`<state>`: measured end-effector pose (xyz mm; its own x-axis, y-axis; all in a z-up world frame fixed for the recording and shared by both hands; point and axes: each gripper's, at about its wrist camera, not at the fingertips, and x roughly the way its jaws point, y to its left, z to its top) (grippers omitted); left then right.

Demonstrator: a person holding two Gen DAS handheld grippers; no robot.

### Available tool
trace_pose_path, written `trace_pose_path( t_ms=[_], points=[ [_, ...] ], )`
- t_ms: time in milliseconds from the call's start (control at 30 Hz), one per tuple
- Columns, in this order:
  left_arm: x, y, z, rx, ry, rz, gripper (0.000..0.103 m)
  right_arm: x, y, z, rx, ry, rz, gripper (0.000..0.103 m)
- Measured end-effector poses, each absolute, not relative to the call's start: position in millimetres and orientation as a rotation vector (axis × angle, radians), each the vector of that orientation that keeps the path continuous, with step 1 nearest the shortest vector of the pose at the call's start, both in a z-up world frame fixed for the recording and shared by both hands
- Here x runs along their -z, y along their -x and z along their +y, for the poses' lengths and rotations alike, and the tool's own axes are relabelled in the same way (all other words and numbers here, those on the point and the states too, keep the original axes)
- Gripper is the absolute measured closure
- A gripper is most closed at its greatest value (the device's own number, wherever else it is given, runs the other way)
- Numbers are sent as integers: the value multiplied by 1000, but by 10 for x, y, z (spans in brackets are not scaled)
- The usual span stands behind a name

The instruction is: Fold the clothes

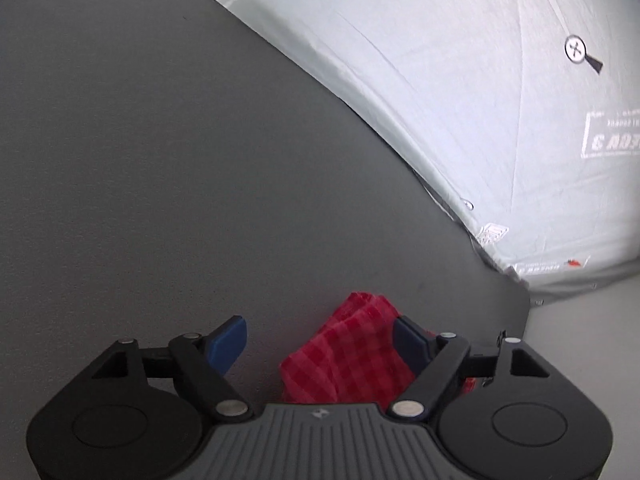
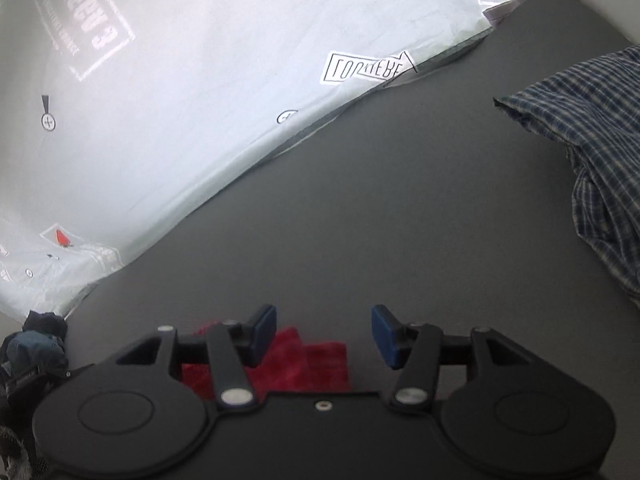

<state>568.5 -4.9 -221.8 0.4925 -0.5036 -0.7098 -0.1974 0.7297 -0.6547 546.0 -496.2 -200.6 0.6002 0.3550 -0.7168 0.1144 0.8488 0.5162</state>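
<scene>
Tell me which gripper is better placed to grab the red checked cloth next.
Probably the left gripper: the red checked cloth sits between its open jaws. The right gripper is open too, with the cloth off toward one finger.

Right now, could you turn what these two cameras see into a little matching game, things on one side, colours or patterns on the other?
Things:
1. bunched cloth by the left gripper
2. shirt at the right edge of the right wrist view
3. tabletop
4. printed sheet

Looks:
A. plain dark grey
B. blue and white plaid
C. pale with lettering
D. red check

Pairs: 1-D, 2-B, 3-A, 4-C
</scene>
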Motion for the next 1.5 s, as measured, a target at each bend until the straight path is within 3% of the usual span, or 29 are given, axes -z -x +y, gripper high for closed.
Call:
trace_pose_path(
  t_ms=[67, 133, 167, 233, 300, 367, 533, 633, 767, 800, 833, 900, 933, 1000, 1267, 1333, 1367, 1467, 1500],
  points=[
    [2284, -5729, -203, 257, 710, 1093, 20, 2091, -5378, -4924, -181, -592, 950, 33],
    [2359, -5809, -351, 284, 671, 1112, 27, 2188, -5349, -4865, -185, -613, 954, 36],
    [2383, -5843, -412, 288, 658, 1114, 36, 2241, -5358, -4843, -182, -632, 964, 45],
    [2380, -5869, -479, 282, 654, 1099, 79, 2273, -5375, -4794, -191, -645, 974, 87],
    [2351, -5902, -447, 269, 701, 1063, 89, 2226, -5365, -4783, -196, -627, 935, 99],
    [2273, -5842, -367, 234, 791, 980, 93, 2140, -5334, -4829, -233, -650, 865, 101],
    [2280, -5691, -77, 113, 1025, 863, 91, 2093, -5378, -4980, -268, -736, 785, 99],
    [2421, -5785, -92, 36, 931, 949, 87, 2203, -5512, -4862, -215, -588, 892, 84],
    [2418, -5924, -230, 84, 786, 991, 64, 2171, -5562, -4775, -212, -455, 903, 61],
    [2408, -5955, -272, 108, 758, 995, 51, 2139, -5575, -4759, -231, -443, 889, 50],
    [2398, -5986, -314, 132, 730, 997, 37, 2104, -5582, -4745, -256, -430, 878, 46],
    [2378, -6048, -398, 178, 673, 1002, 29, 2075, -5633, -4671, -320, -397, 870, 43],
    [2369, -6080, -440, 202, 645, 1005, 28, 2067, -5665, -4628, -350, -379, 868, 36],
    [2349, -6142, -525, 248, 588, 1008, 26, 2087, -5748, -4487, -415, -330, 879, 33],
    [2373, -6364, -889, 401, 428, 1022, 26, 2317, -5970, -4075, -505, -210, 908, 36],
    [2383, -6357, -934, 419, 419, 1022, 27, 2328, -5970, -4010, -520, -192, 903, 54],
    [2385, -6340, -949, 424, 416, 1021, 28, 2327, -5961, -3979, -525, -185, 905, 56],
    [2396, -6238, -945, 423, 408, 1019, 52, 2295, -5859, -3940, -520, -157, 872, 79],
    [2404, -6204, -925, 428, 418, 1023, 71, 2274, -5829, -3961, -526, -176, 862, 88]
  ],
)
